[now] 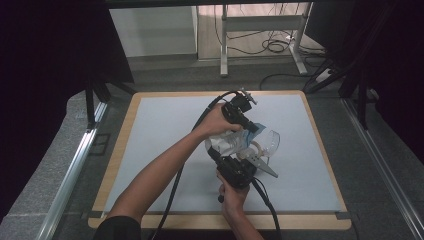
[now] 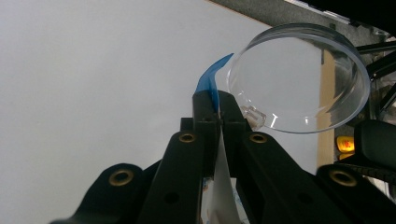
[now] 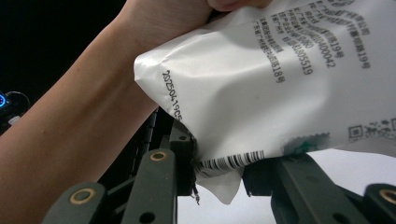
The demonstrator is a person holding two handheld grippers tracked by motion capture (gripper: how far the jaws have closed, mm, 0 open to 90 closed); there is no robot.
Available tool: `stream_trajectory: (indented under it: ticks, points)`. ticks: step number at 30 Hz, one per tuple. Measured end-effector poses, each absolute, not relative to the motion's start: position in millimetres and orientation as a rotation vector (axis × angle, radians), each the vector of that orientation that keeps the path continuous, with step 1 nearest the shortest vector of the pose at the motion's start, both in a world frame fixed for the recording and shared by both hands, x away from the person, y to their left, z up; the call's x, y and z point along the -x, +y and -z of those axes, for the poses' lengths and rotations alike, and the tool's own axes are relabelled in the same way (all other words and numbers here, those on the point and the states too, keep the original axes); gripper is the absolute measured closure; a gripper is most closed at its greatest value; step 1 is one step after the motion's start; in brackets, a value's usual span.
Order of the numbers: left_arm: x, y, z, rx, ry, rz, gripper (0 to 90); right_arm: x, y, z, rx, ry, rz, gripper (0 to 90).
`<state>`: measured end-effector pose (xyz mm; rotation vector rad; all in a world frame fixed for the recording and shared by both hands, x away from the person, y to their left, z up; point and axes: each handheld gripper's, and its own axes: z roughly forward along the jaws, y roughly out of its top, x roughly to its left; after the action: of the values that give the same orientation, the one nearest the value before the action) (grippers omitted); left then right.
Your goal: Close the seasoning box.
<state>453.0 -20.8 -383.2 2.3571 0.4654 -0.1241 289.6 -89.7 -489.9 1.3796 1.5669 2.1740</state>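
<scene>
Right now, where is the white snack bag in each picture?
High view: the white bag hangs at the table's middle, between the left tool above and the right tool below.
Left gripper view: its blue-edged top and a white strip are pinched between the black jaws, beside the clear bowl.
Right gripper view: it covers the upper right, its lower corner between the jaws.
Shared landmark: the pale table mat.

Pouch (image 1: 231, 142) between both tongs, bowl (image 1: 269, 141) just right, on table (image 1: 150, 140).
</scene>
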Motion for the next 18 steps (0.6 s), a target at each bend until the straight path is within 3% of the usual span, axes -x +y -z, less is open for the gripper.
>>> stream_trajectory:
  ticks: [18]
  points:
    - [-452.1,-21.3,381.7,-2.361,0.462,0.116,89.0,-289.6,-89.9,488.4,-1.369,1.567,-2.179,70.1]
